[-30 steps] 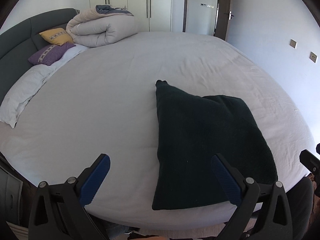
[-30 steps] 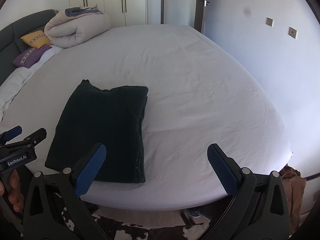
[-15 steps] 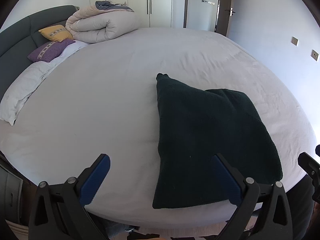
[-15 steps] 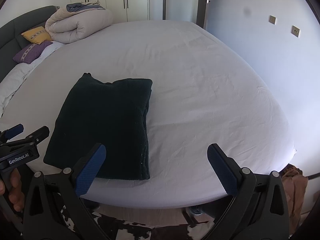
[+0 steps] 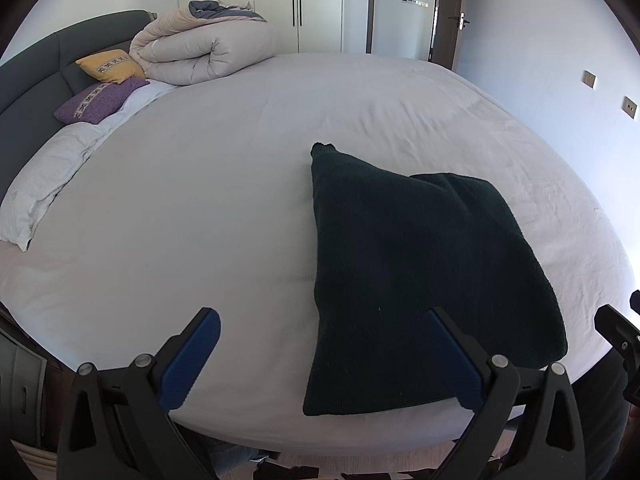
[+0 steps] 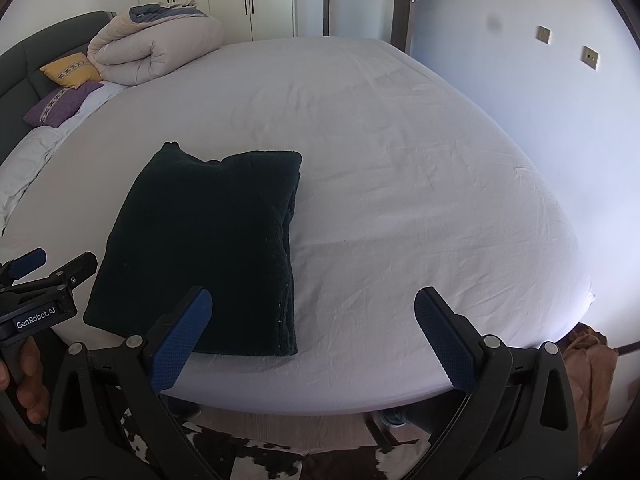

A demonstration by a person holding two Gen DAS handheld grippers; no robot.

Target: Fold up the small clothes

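Observation:
A dark green knitted garment (image 5: 416,272) lies folded into a thick rectangle on the white bed sheet (image 5: 208,208), near the bed's front edge; it also shows in the right wrist view (image 6: 208,240). My left gripper (image 5: 320,336) is open and empty, hovering at the front edge with its right finger over the garment's near corner. My right gripper (image 6: 312,320) is open and empty, just right of the garment's near edge. The left gripper also appears at the left of the right wrist view (image 6: 44,268).
A rolled beige duvet (image 5: 204,52), a yellow cushion (image 5: 108,66) and a purple cushion (image 5: 98,98) lie at the dark headboard. A white pillow (image 5: 40,184) lies on the left. A wall (image 6: 560,120) runs along the right. A cowhide rug (image 6: 260,452) covers the floor below.
Both grippers have moved forward and slightly closer to the bed; the garment looks larger and nearer. The garment itself has not moved, and both grippers stay open.

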